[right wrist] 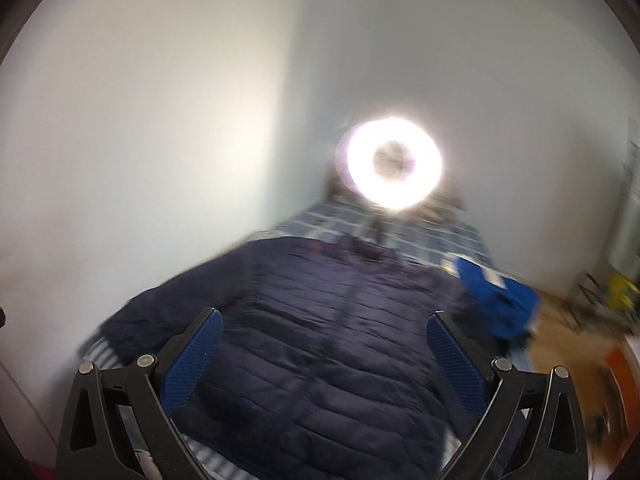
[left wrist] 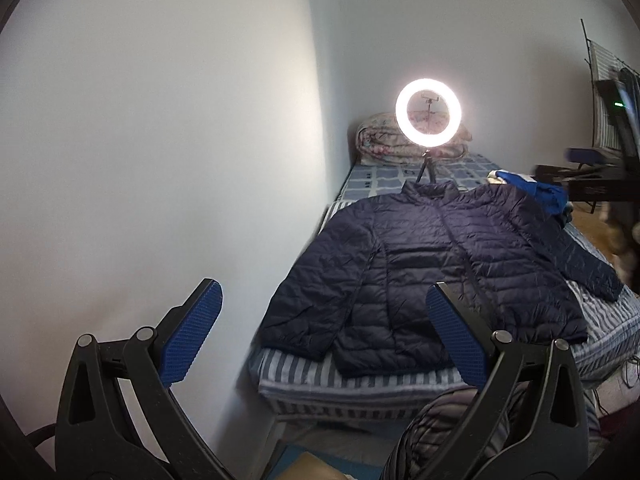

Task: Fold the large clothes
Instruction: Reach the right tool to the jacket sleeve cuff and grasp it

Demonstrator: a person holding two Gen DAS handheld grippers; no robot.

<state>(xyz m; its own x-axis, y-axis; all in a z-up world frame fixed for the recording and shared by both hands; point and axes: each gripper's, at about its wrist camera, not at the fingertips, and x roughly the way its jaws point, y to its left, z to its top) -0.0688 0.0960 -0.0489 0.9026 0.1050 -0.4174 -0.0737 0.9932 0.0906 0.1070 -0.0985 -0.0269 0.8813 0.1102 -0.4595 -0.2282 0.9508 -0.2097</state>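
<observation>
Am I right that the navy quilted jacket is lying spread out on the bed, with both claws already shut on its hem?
Not quite: the navy quilted jacket does lie spread on the bed, but both wrist views show the left claw and right claw open, holding nothing.

You see a navy jacket (left wrist: 432,276) of quilted cloth with a faint sheen, its stitched rows puffing the fabric. Under the jacket, the bed (left wrist: 360,384) wears striped woven cloth, matt and soft-looking. Beyond the jacket's collar, a folded quilt (left wrist: 380,142) looks like printed cotton. Your left gripper (left wrist: 320,336) and right gripper (right wrist: 322,358) have matt black plastic arms, small grey metal-looking rivets, and blue pads (left wrist: 192,336) with a fine rough grid texture. The wall (left wrist: 160,140) beside the jacket is smooth and matt.
</observation>
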